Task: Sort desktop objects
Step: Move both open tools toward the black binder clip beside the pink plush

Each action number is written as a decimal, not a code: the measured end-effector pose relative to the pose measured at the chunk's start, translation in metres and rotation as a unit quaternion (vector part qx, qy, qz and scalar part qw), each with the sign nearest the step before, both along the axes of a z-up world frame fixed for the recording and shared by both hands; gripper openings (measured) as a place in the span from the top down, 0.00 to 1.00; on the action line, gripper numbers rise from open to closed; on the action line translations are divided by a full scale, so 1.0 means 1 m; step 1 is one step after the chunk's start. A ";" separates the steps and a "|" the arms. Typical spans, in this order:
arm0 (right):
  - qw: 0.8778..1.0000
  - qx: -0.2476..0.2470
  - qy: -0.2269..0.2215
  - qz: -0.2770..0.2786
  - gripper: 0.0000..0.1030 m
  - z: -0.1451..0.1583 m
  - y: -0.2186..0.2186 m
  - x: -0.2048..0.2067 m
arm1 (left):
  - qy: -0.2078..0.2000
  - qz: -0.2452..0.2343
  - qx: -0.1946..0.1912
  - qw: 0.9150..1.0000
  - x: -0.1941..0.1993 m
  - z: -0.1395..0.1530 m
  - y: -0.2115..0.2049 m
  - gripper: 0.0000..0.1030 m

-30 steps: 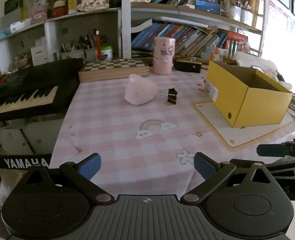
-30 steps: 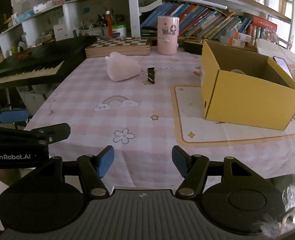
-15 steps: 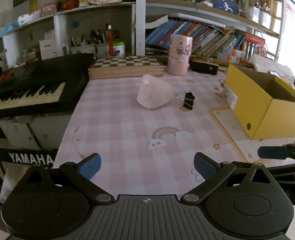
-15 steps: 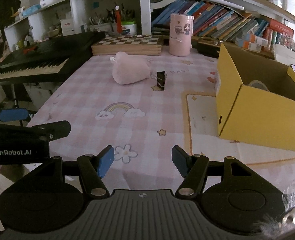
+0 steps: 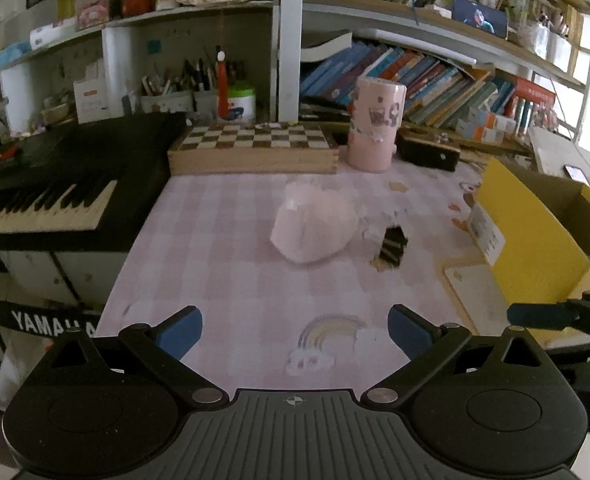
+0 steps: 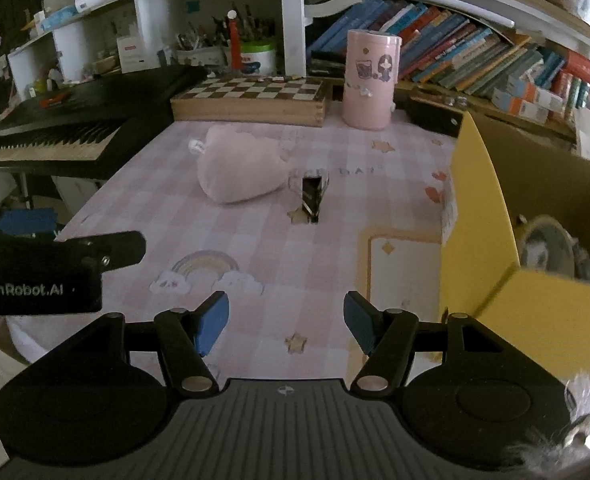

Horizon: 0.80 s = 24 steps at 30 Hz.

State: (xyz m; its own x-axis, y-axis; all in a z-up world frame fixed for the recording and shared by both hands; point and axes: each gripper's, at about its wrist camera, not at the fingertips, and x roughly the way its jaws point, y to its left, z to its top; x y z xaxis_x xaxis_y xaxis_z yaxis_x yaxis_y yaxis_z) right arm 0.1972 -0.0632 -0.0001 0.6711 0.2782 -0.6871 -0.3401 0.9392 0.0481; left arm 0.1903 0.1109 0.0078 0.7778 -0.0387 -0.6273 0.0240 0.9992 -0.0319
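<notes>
The pink plush pouch (image 5: 314,227) lies near the middle of the worktop (image 5: 223,264), on the checked cloth, and we go across from there. At far left sits the Yamaha keyboard (image 5: 43,196), off the cloth and not ours to sort. Our left claw (image 5: 295,330) hangs low over the near edge, fingers spread and holding nothing, lined up roughly on the pouch. Just right of the pouch, near it though we cannot tell if they touch, stands the black binder clip (image 6: 312,196). Our right claw (image 6: 286,322) is likewise spread and empty, pointing toward the clip. At far right is the yellow cardboard box (image 6: 491,248), open-topped, with something round already inside.

We judge the step in hand to be the approach. To do it well, we should commit one claw to one object: take the soft pouch across its bulk, and pinch the clip squarely by its body so it does not tip.
</notes>
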 end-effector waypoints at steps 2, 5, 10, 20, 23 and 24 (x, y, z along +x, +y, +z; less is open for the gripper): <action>1.000 0.000 -0.003 0.003 0.39 0.001 -0.001 0.010 | -0.004 0.004 0.001 1.000 0.010 0.002 -0.002 0.02; 1.000 -0.003 -0.003 0.004 0.39 0.001 -0.003 0.023 | -0.010 0.007 0.001 1.000 0.024 0.006 -0.006 0.02; 1.000 -0.006 -0.002 0.003 0.39 0.000 -0.003 0.045 | -0.015 -0.001 0.004 1.000 0.049 0.009 -0.014 0.02; 1.000 -0.012 0.022 0.007 0.39 -0.013 0.001 0.084 | 0.009 -0.008 0.004 1.000 0.089 -0.002 -0.023 0.02; 1.000 -0.015 0.021 0.011 0.39 -0.016 0.004 0.093 | 0.018 -0.002 0.007 1.000 0.102 -0.008 -0.025 0.02; 1.000 -0.016 0.020 0.012 0.39 -0.018 0.006 0.095 | 0.022 0.000 0.006 1.000 0.107 -0.010 -0.025 0.02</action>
